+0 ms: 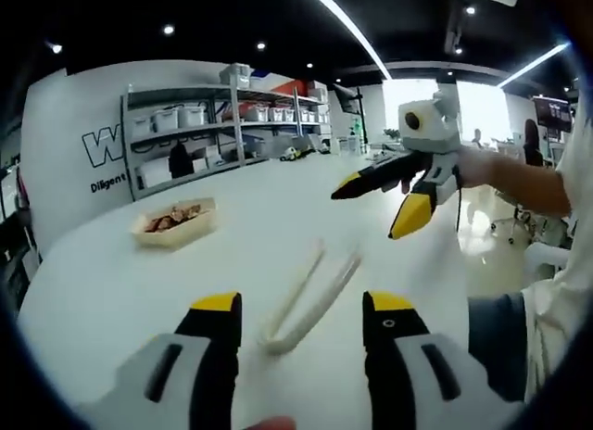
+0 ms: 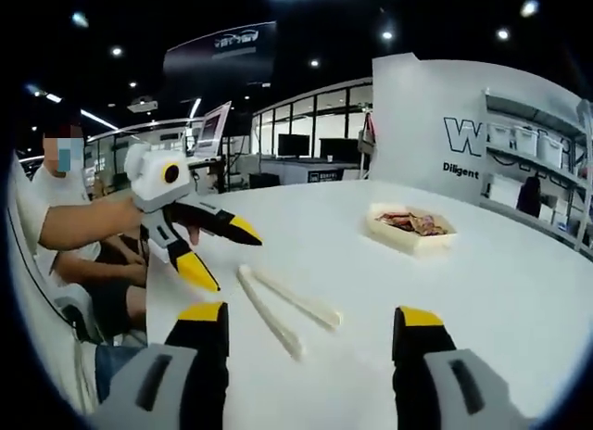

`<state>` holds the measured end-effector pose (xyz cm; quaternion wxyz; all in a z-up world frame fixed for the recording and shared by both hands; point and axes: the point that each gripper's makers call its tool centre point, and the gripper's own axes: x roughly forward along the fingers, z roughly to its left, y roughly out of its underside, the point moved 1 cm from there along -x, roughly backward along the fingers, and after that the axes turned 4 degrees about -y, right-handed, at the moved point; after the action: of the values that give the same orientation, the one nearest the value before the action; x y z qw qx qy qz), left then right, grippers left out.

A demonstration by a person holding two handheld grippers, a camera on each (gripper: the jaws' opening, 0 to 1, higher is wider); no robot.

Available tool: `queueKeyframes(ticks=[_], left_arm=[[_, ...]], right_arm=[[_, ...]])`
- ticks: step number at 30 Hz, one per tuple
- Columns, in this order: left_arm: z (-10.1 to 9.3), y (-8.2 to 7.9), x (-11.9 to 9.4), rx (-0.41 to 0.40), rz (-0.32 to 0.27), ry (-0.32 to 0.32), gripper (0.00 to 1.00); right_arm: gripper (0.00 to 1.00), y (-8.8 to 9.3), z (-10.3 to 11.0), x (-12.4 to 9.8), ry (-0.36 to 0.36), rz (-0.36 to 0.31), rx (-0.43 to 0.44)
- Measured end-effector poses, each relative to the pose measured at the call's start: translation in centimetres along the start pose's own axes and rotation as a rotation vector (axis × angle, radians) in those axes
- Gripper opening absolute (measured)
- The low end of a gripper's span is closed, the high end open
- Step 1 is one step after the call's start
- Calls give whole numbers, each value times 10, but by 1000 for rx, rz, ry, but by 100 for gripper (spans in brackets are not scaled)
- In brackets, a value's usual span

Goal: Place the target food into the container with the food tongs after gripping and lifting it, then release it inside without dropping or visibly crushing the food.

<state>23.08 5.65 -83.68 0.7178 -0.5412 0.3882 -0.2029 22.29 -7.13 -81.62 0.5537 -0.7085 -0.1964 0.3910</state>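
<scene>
Two black jaws with yellow tips rise from the bottom of the left gripper view, and they belong to the left gripper (image 1: 302, 309). Its jaws stand wide apart and hold nothing. Just past them, the food tongs (image 1: 306, 303) lie flat on the white table (image 1: 111, 282), with the joined end near the jaws and the two arms pointing away. Farther off to the left sits a small pale tray (image 1: 176, 222) with brownish food (image 1: 171, 217) inside it; I cannot tell what kind of food it is. Up on the right, the right gripper (image 1: 380, 208) hangs in the air above the table, held by a person's hand, and its jaws are spread apart too, with nothing between them. From the right gripper view, the right gripper (image 2: 310, 319) shows its own two jaws far apart at the bottom. The tongs (image 2: 283, 309) lie on the table (image 2: 500, 291) just ahead, and the tray (image 2: 410, 228) with the food (image 2: 412, 222) sits farther back on the right. The left gripper (image 2: 227, 254) floats on the left side, jaws apart. Shelves (image 1: 222, 124) with boxes stand by the far wall.
</scene>
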Motion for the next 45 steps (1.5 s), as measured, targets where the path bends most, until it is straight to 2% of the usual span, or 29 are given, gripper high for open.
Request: queueKeyframes(ticks=[4,6,9,12,15,18,23,27,29,32,34,38,42,45], left_arm=[[9,4,-6,-34,7,-61,66],[11,4,-8,-53,0,-75,69],[13,7,-11,-87,20,-105,76],[16,9,-15,-148,24,-147,82],[17,9,-17,-169,21,-174,83],[17,8,-19,-204,17,-206,87],[12,8,-21,-216,28,-217,89],[13,7,-26,-199,42,-255,92],[15,9,-30,-175,58,-288,92],[14,10,-32,-164,66,-295,94],[15,13,-34,-167,78,-298,94],[16,18,-38,-163,117,-303,95],[14,13,-42,-190,98,-297,96],[14,13,-42,-202,92,-299,97]], right_arm=[[82,5,3,-1,1,24,16],[89,9,3,-2,15,45,83],[97,8,3,-2,10,34,118],[96,5,4,-6,22,19,113],[99,4,5,-7,27,17,141],[99,8,9,-10,28,38,234],[100,5,10,-16,38,27,241],[100,0,11,-20,59,-3,278],[100,2,13,-20,73,3,282],[100,13,13,-20,114,64,252],[100,15,16,-20,122,74,221],[100,20,20,-19,128,102,229],[99,26,16,-21,159,127,222],[99,25,14,-24,164,118,224]])
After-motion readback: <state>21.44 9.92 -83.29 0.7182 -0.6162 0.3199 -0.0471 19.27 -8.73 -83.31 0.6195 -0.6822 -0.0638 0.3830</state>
